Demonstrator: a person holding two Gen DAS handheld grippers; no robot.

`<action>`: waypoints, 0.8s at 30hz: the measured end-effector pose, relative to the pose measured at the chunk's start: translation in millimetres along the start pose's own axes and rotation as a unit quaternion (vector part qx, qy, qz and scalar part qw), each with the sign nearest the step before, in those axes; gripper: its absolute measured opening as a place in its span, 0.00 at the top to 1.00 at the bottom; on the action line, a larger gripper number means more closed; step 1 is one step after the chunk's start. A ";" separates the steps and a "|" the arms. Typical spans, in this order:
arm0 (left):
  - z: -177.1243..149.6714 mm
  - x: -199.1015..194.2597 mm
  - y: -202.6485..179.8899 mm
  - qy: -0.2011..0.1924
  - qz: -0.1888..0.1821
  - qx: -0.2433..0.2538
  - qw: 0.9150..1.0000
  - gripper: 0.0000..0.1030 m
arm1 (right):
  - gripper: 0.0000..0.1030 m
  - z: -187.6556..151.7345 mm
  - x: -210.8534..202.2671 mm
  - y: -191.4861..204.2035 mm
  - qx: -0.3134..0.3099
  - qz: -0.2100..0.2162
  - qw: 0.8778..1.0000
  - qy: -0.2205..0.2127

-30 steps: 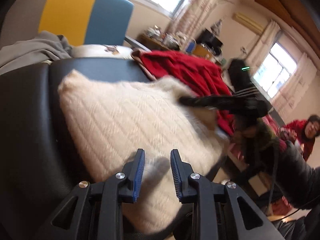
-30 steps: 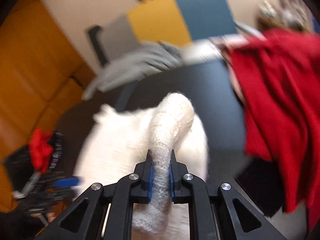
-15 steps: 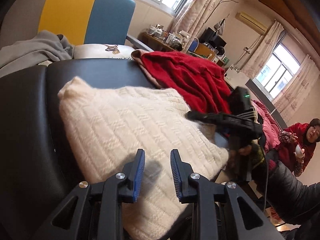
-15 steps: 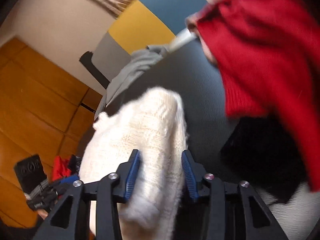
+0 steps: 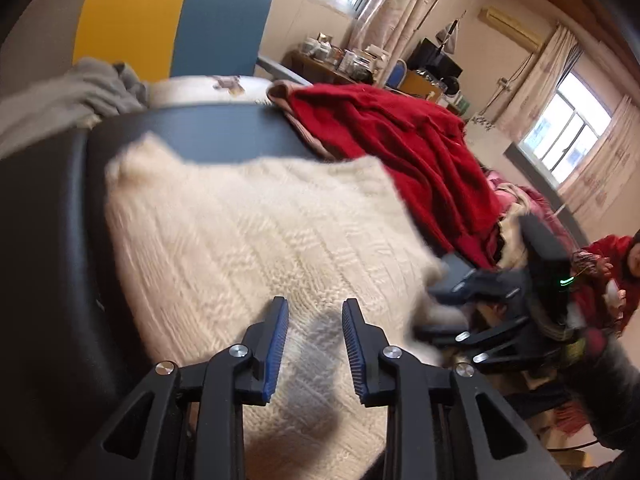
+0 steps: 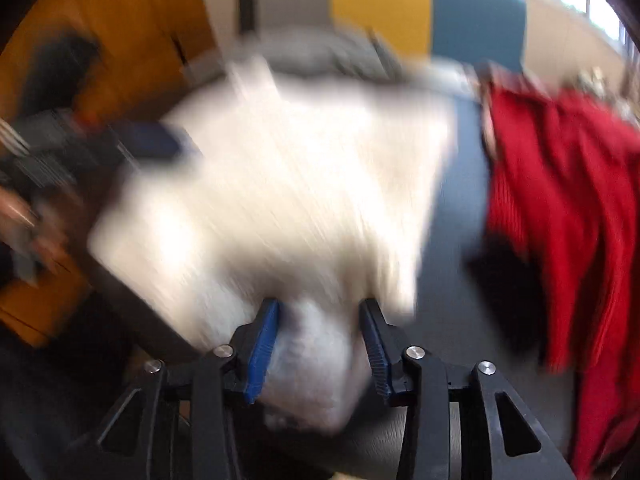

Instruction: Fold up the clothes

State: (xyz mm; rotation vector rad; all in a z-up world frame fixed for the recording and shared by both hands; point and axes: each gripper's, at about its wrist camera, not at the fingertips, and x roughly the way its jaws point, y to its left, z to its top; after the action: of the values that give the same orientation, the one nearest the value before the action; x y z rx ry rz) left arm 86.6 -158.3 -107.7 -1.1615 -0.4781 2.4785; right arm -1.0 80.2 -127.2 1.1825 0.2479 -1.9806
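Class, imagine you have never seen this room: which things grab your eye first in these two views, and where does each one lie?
A cream knitted sweater spreads across the dark surface, filling the middle of both views. Beside it, on the right, lies a heap of bright red knitwear. Behind them stands a yellow and blue panel; the left gripper hovers open over the sweater.

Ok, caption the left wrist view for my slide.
Open left tool above cream knit sweater on black surface, red garment behind.
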 end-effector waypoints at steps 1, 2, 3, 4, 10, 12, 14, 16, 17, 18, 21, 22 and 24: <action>-0.8 1.5 0.6 0.001 0.000 -0.002 1.000 0.73 | 0.53 -11.1 2.3 -11.8 0.039 0.026 0.999 -0.013; -1.5 3.0 1.2 0.001 0.000 -0.003 1.000 0.73 | 0.53 -17.4 2.5 -17.2 0.056 0.039 0.997 -0.022; -2.3 4.6 1.8 0.002 0.000 -0.005 1.000 0.73 | 0.53 -17.4 3.0 -15.6 0.055 0.035 0.998 -0.025; -3.0 6.1 2.4 0.002 0.001 -0.006 1.000 0.73 | 0.53 -15.5 4.8 -12.5 0.054 0.027 0.998 -0.024; 11.2 -18.9 8.0 -0.022 -0.007 -0.016 1.000 0.72 | 0.48 5.2 -4.5 -5.6 0.051 0.019 0.998 -0.011; 20.7 -32.8 13.6 -0.038 0.004 -0.015 0.999 0.72 | 0.47 18.7 -26.5 0.8 0.029 0.001 0.999 -0.040; 33.8 -40.9 23.3 -0.053 0.014 -0.016 0.998 0.72 | 0.46 34.7 -47.5 6.2 0.010 -0.009 0.997 -0.074; 50.4 -43.4 35.3 -0.061 0.020 -0.017 0.998 0.71 | 0.42 55.1 -58.6 14.2 -0.008 -0.011 0.995 -0.100; 59.9 -40.0 40.9 -0.058 0.021 -0.014 0.998 0.71 | 0.42 65.2 -59.4 21.1 -0.018 -0.003 0.994 -0.108; 67.2 -33.8 45.1 -0.050 0.026 -0.010 0.998 0.71 | 0.41 72.3 -57.7 28.2 -0.028 0.003 0.993 -0.112; 83.4 -10.3 56.5 -0.021 0.045 0.000 0.999 0.71 | 0.39 88.8 -23.4 45.3 -0.049 -0.013 0.995 -0.090; 87.9 -1.8 60.4 -0.010 0.047 0.000 0.999 0.71 | 0.39 91.0 -8.6 46.6 -0.048 -0.019 0.996 -0.077; 89.9 19.2 68.6 0.023 0.061 0.001 0.998 0.71 | 0.39 84.9 9.7 41.3 -0.034 -0.034 0.997 -0.057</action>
State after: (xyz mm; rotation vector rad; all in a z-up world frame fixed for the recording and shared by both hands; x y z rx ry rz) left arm -7.4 -223.1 -96.5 -1.2795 -0.4019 2.5468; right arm -29.2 3.0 -79.7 1.0263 0.2988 -2.0746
